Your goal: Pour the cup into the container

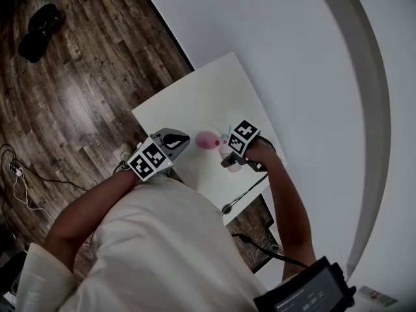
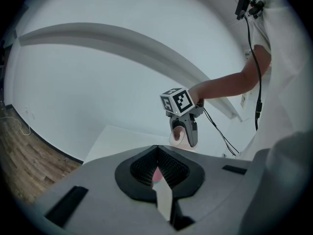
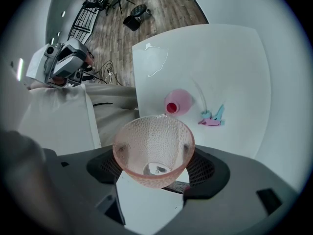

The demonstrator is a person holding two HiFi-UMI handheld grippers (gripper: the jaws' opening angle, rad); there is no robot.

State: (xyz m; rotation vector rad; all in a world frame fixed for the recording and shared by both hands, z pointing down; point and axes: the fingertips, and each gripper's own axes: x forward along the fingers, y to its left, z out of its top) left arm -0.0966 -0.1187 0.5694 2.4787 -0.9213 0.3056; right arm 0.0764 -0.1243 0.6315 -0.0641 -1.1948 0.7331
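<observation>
Two grippers hang over a white tabletop (image 3: 222,58). One, the right gripper (image 3: 155,163), has its jaws closed on a translucent pink dimpled cup (image 3: 154,141), the pads pressing on the cup's lower sides. In the right gripper view the cup's wide mouth faces back toward the camera and its small base sits low between the jaws. Its long axis runs from that base up to the rim, tipped so the far lip leans toward the container. Only a small glint shows at the bottom of the cup. That far lip is just beside the dark round mouth of the pink container (image 3: 178,102), which sits near the middle of the tabletop, somewhat toward the edge on the person's side. A small teal and pink object (image 3: 212,119) lies just beside the container, toward the right edge. Off to the container's other side, the left gripper (image 2: 157,153) has its jaws pressed together on nothing
</observation>
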